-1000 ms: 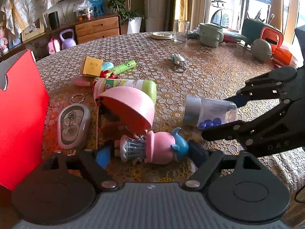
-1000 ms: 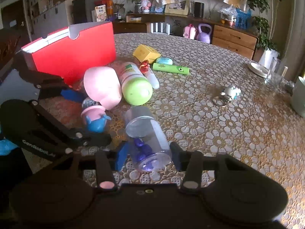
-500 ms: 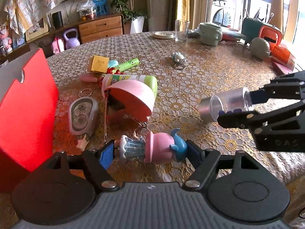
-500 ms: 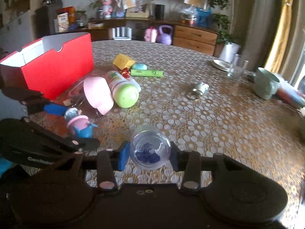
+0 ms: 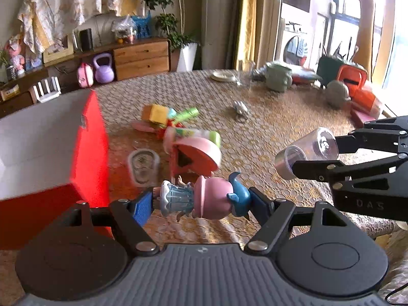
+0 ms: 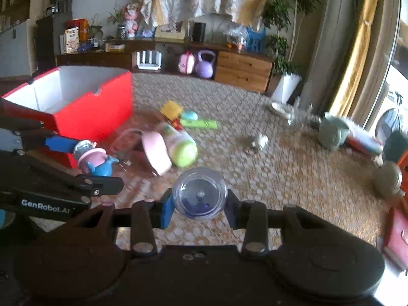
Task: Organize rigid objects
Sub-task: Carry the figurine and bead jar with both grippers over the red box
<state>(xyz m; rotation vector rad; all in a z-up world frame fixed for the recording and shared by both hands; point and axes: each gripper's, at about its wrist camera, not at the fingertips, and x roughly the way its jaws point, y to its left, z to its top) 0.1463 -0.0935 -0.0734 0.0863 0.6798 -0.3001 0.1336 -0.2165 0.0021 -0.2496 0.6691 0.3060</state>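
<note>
My left hand-held gripper [image 5: 200,202] clamps a pink-and-blue plastic toy figurine [image 5: 204,199] above the patterned tabletop [image 5: 267,127], beside the open red cardboard box [image 5: 89,140]. My right hand-held gripper [image 6: 199,205], jaws just closing, grips a clear plastic jar of blue beads [image 6: 199,193] aloft.

Red box [image 5: 51,137] cut by the frame's left edge. Motion blur smears the toy pile [image 5: 178,127] mid-counter [image 5: 280,117]; labels unreadable. My right fingers [image 5: 316,169] hide part of the clear jar [image 5: 306,153].
</note>
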